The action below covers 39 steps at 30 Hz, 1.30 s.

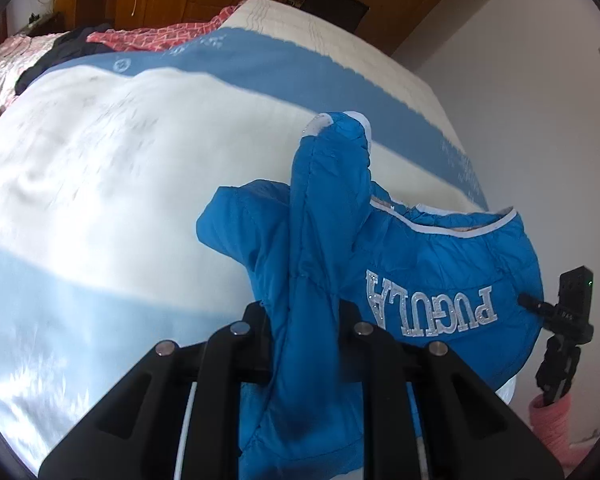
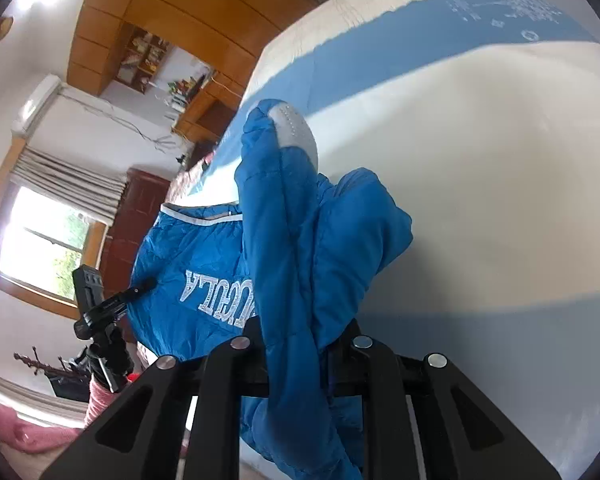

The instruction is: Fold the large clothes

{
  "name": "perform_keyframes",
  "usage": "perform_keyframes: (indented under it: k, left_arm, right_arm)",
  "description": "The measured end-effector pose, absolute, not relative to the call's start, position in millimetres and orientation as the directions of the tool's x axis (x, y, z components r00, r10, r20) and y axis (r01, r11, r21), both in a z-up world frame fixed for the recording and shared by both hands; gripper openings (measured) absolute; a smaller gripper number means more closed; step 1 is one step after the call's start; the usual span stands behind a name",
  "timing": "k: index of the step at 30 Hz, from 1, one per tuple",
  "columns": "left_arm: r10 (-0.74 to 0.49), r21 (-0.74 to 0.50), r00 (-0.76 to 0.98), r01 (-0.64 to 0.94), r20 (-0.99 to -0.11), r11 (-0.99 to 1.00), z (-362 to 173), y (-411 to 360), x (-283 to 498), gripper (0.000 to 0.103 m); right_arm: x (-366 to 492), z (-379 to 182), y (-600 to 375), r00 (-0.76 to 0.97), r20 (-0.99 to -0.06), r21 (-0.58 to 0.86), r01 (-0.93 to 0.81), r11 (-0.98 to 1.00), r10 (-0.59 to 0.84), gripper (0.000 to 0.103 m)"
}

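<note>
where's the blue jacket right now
The blue jacket hangs pinched in both tongs, left tongs and right tongs, lifted over the blue-and-white bedspread.

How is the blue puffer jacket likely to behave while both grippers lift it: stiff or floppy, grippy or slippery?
Probably floppy: the blue puffer jacket sags and bunches between the left gripper and right gripper. Its sheen suggests slippery fabric. It likely weighs little, judging by the quilted padding.

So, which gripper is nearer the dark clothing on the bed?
Likely left: dark clothing lies up-left of the left gripper; the right gripper sits farther right, across the jacket.
</note>
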<state>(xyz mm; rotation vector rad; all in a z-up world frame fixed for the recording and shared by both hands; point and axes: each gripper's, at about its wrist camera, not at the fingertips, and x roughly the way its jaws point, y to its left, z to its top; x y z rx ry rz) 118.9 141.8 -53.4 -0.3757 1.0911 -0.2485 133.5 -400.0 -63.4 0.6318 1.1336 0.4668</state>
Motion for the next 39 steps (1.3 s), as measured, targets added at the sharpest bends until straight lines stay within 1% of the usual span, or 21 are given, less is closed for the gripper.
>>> perform_keyframes:
  k: [5, 8, 10, 13, 15, 17, 21, 23, 26, 27, 28, 29, 31, 34, 37, 39]
  left_arm:
    - [-0.336, -0.364, 0.417, 0.013, -0.845, 0.931, -74.9, 136.4, 81.7, 0.018]
    - [-0.315, -0.346, 0.409, -0.003, -0.857, 0.938, -92.7, 138.7, 79.1, 0.020]
    - [-0.282, -0.313, 0.405, -0.013, -0.870, 0.950, -108.8, 141.5, 80.0, 0.022]
    - [-0.255, -0.286, 0.398, -0.020, -0.881, 0.958, -129.5, 142.1, 82.1, 0.029]
    - [-0.241, -0.269, 0.405, -0.014, -0.882, 0.963, -140.6, 141.9, 85.4, 0.037]
    - [-0.225, -0.249, 0.406, -0.007, -0.886, 0.968, -150.2, 140.7, 88.3, 0.042]
    - [-0.257, -0.299, 0.401, -0.045, -0.879, 0.953, -166.7, 143.0, 94.9, 0.045]
    - [-0.262, -0.306, 0.408, -0.045, -0.874, 0.951, -170.4, 145.1, 95.0, 0.047]
    - [-0.267, -0.321, 0.410, -0.069, -0.872, 0.944, -170.6, 150.7, 92.2, 0.048]
    - [-0.264, -0.321, 0.409, -0.075, -0.873, 0.944, -168.7, 153.2, 88.9, 0.048]
    - [-0.260, -0.318, 0.404, -0.083, -0.877, 0.944, -165.5, 154.6, 86.6, 0.048]
    - [-0.254, -0.314, 0.399, -0.090, -0.881, 0.945, -162.9, 154.6, 85.1, 0.050]
    - [-0.227, -0.290, 0.405, -0.101, -0.886, 0.952, -148.0, 159.6, 77.2, 0.050]
    - [-0.191, -0.269, 0.443, -0.119, -0.876, 0.956, -121.4, 170.1, 62.4, 0.051]
    - [-0.108, -0.203, 0.501, -0.139, -0.859, 0.969, -92.4, 171.0, 50.3, 0.052]
    - [-0.071, -0.156, 0.533, -0.116, -0.843, 0.981, -76.8, 161.8, 43.9, 0.052]
  right_arm:
    - [102.6, -78.8, -395.5, 0.343, -0.705, 0.666, 0.019, 0.746, 0.621, 0.017]
    - [96.5, -97.4, -395.1, 0.330, -0.738, 0.639, 0.061, 0.766, 0.589, 0.017]
    - [97.3, -111.6, -397.9, 0.327, -0.752, 0.629, 0.093, 0.772, 0.573, 0.018]
    - [101.5, -135.3, -403.2, 0.317, -0.773, 0.612, 0.144, 0.778, 0.549, 0.019]
    - [101.0, -152.6, -405.7, 0.308, -0.788, 0.597, 0.168, 0.784, 0.534, 0.022]
    - [95.2, -168.0, -408.6, 0.308, -0.785, 0.603, 0.183, 0.776, 0.538, 0.023]
    - [92.5, -183.9, -410.5, 0.320, -0.782, 0.606, 0.187, 0.773, 0.535, 0.026]
    - [92.3, -188.5, -412.0, 0.323, -0.777, 0.613, 0.193, 0.766, 0.540, 0.028]
    - [80.0, -189.7, -416.5, 0.331, -0.765, 0.629, 0.197, 0.752, 0.553, 0.029]
    - [77.8, -187.7, -417.5, 0.334, -0.765, 0.628, 0.204, 0.751, 0.550, 0.032]
    - [74.7, -183.1, -418.1, 0.338, -0.770, 0.622, 0.213, 0.753, 0.541, 0.037]
    - [72.3, -178.1, -418.0, 0.344, -0.779, 0.608, 0.211, 0.766, 0.524, 0.038]
    - [62.5, -156.4, -414.3, 0.368, -0.824, 0.517, 0.179, 0.837, 0.430, 0.043]
    - [45.4, -124.1, -405.0, 0.419, -0.863, 0.369, 0.144, 0.918, 0.282, 0.043]
    - [26.7, -90.5, -391.8, 0.504, -0.854, 0.212, 0.116, 0.970, 0.127, 0.043]
    - [20.6, -75.6, -378.6, 0.553, -0.829, 0.145, 0.072, 0.987, 0.081, 0.042]
